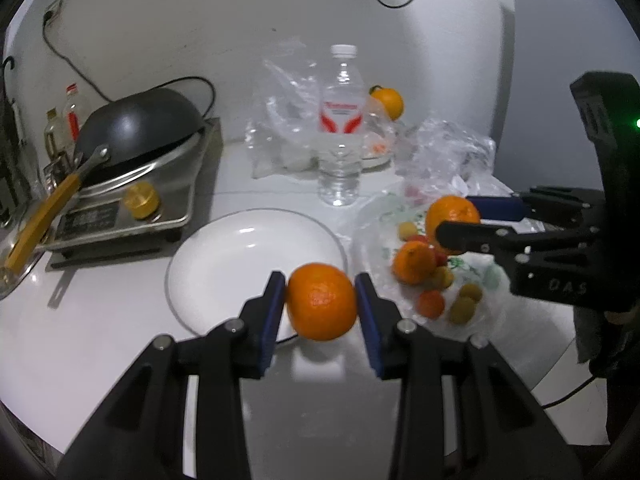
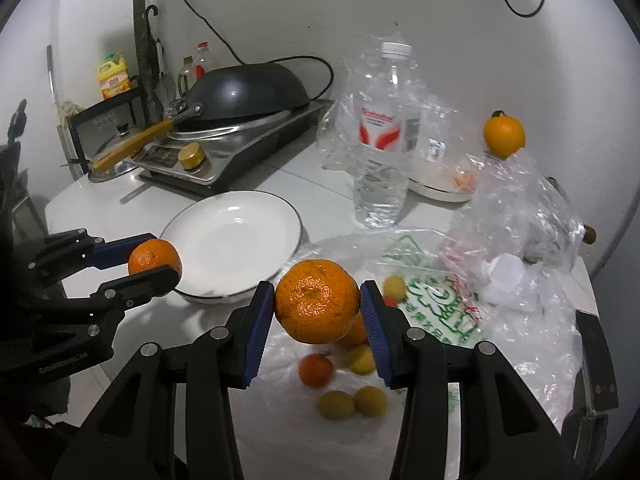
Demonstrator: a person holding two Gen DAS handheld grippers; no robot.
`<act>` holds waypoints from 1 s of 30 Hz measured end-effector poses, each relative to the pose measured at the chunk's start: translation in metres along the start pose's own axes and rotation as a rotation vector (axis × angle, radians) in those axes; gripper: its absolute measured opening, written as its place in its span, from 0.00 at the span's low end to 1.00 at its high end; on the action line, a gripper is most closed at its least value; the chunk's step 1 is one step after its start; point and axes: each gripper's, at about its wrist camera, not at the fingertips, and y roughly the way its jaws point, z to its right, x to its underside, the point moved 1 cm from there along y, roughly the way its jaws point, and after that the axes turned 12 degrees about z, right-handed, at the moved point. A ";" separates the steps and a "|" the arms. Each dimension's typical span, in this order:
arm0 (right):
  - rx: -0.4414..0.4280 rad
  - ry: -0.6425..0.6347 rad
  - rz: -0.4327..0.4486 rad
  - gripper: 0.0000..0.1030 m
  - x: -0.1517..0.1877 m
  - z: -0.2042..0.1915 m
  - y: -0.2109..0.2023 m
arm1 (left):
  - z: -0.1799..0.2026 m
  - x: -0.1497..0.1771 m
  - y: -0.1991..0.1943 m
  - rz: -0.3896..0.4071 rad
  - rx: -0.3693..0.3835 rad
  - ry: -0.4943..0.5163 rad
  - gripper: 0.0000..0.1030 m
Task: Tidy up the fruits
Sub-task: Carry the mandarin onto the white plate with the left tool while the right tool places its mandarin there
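Both grippers are carrying oranges toward the white plate.

The left gripper is clenching a small orange over the plate's near rim; the right gripper is gripping a larger orange above the plastic bag of fruit, probably needing lowering and release onto the plate.

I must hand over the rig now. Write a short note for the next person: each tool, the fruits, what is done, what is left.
Left tool: shut on an orange, at the near rim of the white plate.
Right tool: shut on a second orange, above the plastic bag.
Done: nothing lies on the plate yet.
Left: set down both oranges; one more orange and the small fruits remain on the bag; another orange sits behind the water bottle.
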 end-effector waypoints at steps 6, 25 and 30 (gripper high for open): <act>-0.032 -0.020 -0.014 0.46 -0.006 -0.022 0.012 | -0.027 0.005 -0.001 0.011 -0.025 -0.024 0.36; -0.129 -0.050 -0.102 0.45 -0.014 -0.070 0.077 | -0.076 0.024 0.035 -0.026 -0.004 -0.076 0.36; -0.153 -0.031 -0.144 0.45 -0.009 -0.076 0.096 | -0.085 0.028 0.049 -0.067 -0.001 -0.076 0.36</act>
